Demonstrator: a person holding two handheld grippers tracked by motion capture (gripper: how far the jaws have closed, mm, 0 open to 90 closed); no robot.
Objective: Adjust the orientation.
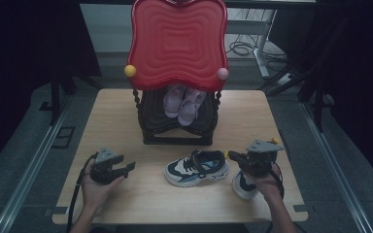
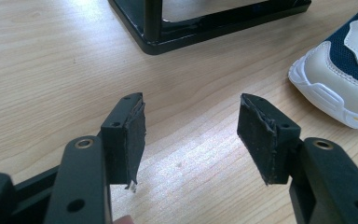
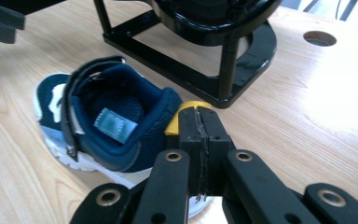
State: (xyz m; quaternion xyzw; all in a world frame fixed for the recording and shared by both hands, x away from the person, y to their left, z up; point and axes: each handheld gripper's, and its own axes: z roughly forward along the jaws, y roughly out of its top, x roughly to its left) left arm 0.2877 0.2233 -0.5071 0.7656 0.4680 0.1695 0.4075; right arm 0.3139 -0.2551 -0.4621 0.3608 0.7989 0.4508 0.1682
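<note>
A blue and white sneaker point(image 1: 196, 169) point(image 3: 116, 121) lies on the wooden table point(image 1: 126, 111), in front of a black rack point(image 1: 175, 138). My right gripper point(image 1: 232, 156) point(image 3: 199, 112) is at its heel, jaws shut on the yellow heel tab point(image 3: 173, 125). A second sneaker point(image 1: 244, 187) lies under my right hand, mostly hidden. My left gripper point(image 1: 128, 167) point(image 2: 191, 126) rests at the table's left, jaws open over bare wood with nothing between them. The first sneaker's toe point(image 2: 340, 70) lies to its right.
The rack carries a red wavy top point(image 1: 177, 43) and a pair of pink shoes point(image 1: 183, 103) on its shelf. Its black base frame point(image 2: 205, 32) point(image 3: 191, 70) lies just beyond both grippers. A round hole point(image 3: 319, 38) is cut in the table.
</note>
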